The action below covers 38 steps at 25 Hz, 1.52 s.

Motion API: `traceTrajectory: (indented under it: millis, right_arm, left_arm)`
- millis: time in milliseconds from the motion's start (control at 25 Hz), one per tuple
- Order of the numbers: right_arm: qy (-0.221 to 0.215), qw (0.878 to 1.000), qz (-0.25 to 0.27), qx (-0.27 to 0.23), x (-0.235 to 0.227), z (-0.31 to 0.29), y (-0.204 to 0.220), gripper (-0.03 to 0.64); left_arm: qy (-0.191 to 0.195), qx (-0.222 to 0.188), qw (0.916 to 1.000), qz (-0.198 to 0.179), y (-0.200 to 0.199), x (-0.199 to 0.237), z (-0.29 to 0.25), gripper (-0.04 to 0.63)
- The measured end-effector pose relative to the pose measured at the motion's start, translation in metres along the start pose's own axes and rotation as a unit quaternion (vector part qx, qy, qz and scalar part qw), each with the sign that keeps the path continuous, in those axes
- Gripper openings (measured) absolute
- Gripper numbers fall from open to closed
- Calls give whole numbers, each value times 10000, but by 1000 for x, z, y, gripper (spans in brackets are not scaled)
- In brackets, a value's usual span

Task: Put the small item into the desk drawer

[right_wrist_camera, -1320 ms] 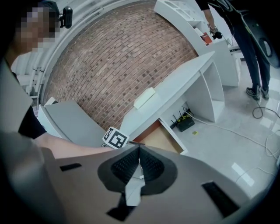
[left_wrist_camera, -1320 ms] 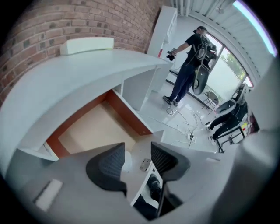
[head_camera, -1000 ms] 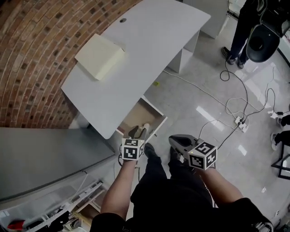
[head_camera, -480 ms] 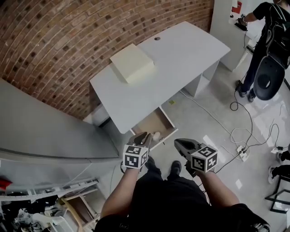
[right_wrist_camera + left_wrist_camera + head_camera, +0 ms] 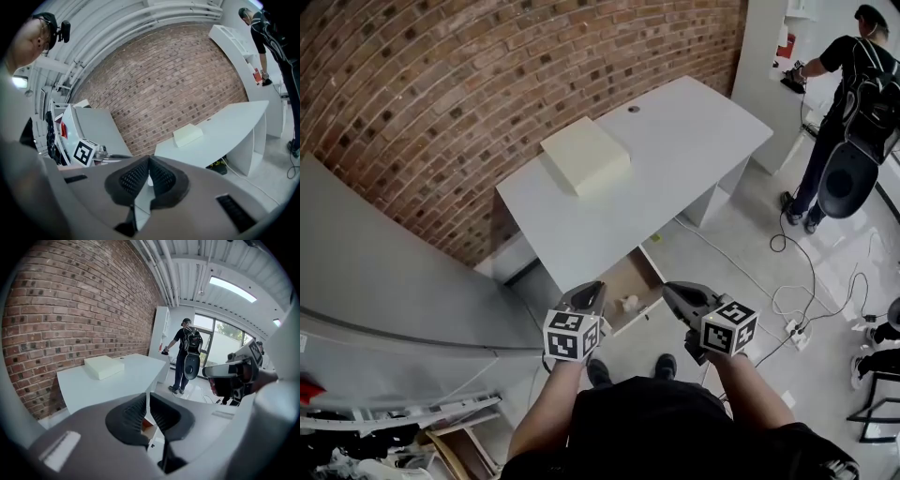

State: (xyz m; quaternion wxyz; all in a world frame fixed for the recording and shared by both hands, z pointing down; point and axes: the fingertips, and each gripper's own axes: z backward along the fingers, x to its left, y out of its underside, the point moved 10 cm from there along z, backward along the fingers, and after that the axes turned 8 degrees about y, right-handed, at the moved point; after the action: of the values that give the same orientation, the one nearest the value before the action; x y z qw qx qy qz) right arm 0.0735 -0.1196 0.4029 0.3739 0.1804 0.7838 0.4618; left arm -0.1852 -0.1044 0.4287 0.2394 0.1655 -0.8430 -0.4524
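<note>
- Here, in the head view, a white desk (image 5: 675, 131) fills the centre of the frame, its far side against a brick wall (image 5: 441, 84).
- A flat cream box (image 5: 585, 155) lies on the desk top, just above and left of the frame's centre.
- The desk drawer (image 5: 619, 279) stands pulled out below the desk's near edge, just under the centre of the frame.
- The small item (image 5: 630, 302), pale and rounded, lies inside the drawer on its wooden floor, apart from both grippers.
- The left gripper (image 5: 586, 292) shows at lower centre, just left of the drawer. Its jaws have just been closing and stand almost together, with only a thin slit and nothing between them.
- The right gripper (image 5: 672, 292) shows at lower centre, just right of the drawer. Its jaws are pressed together at the tips and hold nothing.
- A person (image 5: 848, 103) stands at the upper right, back turned.
- Cables (image 5: 797, 300) trail over the glossy floor at the lower right.
</note>
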Motion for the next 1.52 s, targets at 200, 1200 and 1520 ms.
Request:
traceTrajectory:
  millis: [200,1200,1520]
  right_arm:
    - [87,9995,261,-144,26,-23,-13,11]
    - [7,9809,1593,-1113,112,-67,-70,11]
    - [-150,9758,1942,-999,100,-46,-73,11]
  left_arm:
    - [139,-298,9994,40,-27,36,37,12]
    - [-69,-1056,9941,-237,-60,132,129,12]
    - [-54,-1153,9930,-263,-71,105,109,12]
